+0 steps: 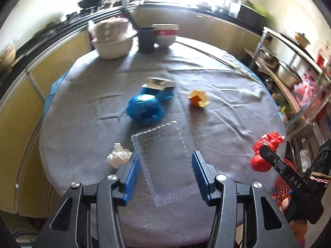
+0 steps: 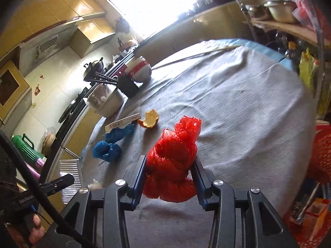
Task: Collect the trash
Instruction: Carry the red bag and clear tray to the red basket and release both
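Note:
My left gripper [image 1: 165, 157] is shut on a clear plastic tray [image 1: 165, 144], its blue pads pressing the tray's two long sides and holding it tilted above the grey tablecloth [image 1: 227, 113]. My right gripper [image 2: 170, 161] is shut on a crumpled red plastic bag [image 2: 173, 155], lifted clear of the cloth with a shadow under it. The red bag [image 1: 262, 153] also shows at the right of the left wrist view. On the cloth lie a blue plastic bag [image 1: 144, 107], an orange peel [image 1: 198, 98], a white crumpled tissue [image 1: 119, 155] and a flat paper packet [image 1: 159, 82].
At the table's far edge stand a white pot [image 1: 111, 41], a dark cup [image 1: 146, 39] and stacked bowls [image 1: 166, 35]. A shelf with metal pots [image 1: 287, 72] lines the right side. A red net bag [image 2: 322, 155] hangs by the table's right edge. Counters run along the left.

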Available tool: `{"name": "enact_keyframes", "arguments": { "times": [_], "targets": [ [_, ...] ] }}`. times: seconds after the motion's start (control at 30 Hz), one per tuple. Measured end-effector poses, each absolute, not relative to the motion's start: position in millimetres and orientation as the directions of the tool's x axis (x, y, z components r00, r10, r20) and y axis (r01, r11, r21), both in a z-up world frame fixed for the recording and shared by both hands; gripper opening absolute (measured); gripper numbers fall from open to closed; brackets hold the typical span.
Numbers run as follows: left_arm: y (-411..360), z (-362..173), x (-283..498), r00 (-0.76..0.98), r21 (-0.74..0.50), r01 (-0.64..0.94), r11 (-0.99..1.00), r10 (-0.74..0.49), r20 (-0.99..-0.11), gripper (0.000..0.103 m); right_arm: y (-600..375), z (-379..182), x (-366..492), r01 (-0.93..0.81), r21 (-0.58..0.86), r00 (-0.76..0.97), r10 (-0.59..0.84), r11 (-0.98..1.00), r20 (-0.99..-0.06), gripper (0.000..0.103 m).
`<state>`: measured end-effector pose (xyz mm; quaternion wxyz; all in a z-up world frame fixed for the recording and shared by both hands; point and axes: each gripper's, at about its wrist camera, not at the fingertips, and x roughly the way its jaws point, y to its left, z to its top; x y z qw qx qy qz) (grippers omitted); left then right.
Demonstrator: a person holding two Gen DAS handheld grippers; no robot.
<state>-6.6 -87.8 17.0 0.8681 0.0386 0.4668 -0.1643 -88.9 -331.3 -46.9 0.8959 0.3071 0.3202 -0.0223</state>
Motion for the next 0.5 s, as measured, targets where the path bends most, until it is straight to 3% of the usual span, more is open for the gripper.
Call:
{"name": "enact_keyframes", "arguments": {
  "times": [0.5],
  "targets": [
    [-209.1,7.1,-67.9,0.373,-0.085,0.677,0.731,-0.440,-0.817,0.053,-405.5,-40.6,-213.6,0.383,0.437,0.815,-0.075,0.814,-0.575,0.045]
  ]
}}
